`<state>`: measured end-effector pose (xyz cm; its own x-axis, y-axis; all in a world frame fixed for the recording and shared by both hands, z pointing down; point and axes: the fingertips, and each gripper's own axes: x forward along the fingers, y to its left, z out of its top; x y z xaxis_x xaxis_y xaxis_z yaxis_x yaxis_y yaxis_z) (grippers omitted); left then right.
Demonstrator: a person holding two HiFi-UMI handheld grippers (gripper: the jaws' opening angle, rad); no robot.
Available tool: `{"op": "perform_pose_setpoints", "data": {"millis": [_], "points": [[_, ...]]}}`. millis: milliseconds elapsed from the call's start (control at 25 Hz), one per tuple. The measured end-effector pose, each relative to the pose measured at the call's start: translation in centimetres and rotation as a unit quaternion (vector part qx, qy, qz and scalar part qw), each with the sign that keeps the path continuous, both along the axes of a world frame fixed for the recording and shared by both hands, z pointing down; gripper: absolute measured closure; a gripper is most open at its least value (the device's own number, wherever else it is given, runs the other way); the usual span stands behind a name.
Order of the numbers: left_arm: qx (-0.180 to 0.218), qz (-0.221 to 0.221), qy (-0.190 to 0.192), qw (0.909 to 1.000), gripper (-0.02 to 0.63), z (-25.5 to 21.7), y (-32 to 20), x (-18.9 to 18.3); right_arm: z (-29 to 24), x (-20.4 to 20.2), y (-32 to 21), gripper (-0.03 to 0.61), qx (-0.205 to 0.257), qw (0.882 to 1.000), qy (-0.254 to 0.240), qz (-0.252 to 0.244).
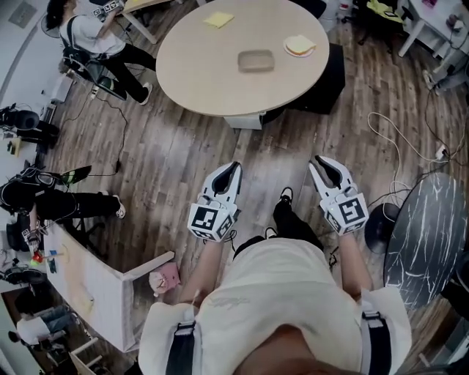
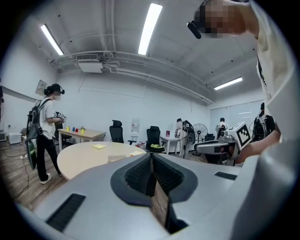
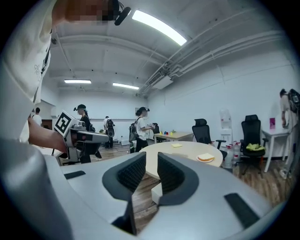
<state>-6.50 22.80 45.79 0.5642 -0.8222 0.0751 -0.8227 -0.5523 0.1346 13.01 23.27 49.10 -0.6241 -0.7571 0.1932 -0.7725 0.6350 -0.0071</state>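
Both grippers hang in the air over the wooden floor, short of a round beige table [image 1: 212, 73]. My left gripper [image 1: 234, 168] is shut, its dark ribbed pads [image 2: 140, 174] pressed together with nothing between them. A narrow gap shows between the jaws of my right gripper [image 1: 328, 164], which is open and holds nothing. On the table lie a yellow note [image 1: 219, 20], a flat grey-beige object [image 1: 256, 61] and a plate with a sandwich [image 1: 299, 47]. The right gripper view shows the sandwich plate [image 3: 205, 158] beyond the gripper [image 3: 151, 158]; the left gripper [image 2: 151, 157] points at the table [image 2: 89, 157].
A person [image 1: 91, 33] stands at the far left by a small desk. A black box [image 1: 326, 73] sits under the table. A dark marbled round table [image 1: 429, 227] is at my right, cables [image 1: 388, 143] on the floor, a white board [image 1: 95, 286] at lower left.
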Motion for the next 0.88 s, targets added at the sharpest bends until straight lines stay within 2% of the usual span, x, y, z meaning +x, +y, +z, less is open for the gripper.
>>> {"op": "perform_pose_setpoints", "data": {"millis": [360, 640, 880], "points": [[0.027, 0.008, -0.021, 0.9994, 0.581, -1.8, -11.7, 2.0, 0.8, 1.3, -12.3, 0.505, 0.009, 1.0, -0.021, 0.0], [-0.001, -0.019, -0.016, 0.9997, 0.581, 0.1, -15.7, 1.0, 2.5, 0.3, -17.4, 0.505, -0.026, 0.999, -0.01, -0.027], [-0.011, -0.004, -0.018, 0.9998, 0.581, 1.2, -19.5, -1.5, 3.5, -2.0, -21.5, 0.505, -0.058, 0.998, -0.011, -0.015]]}}
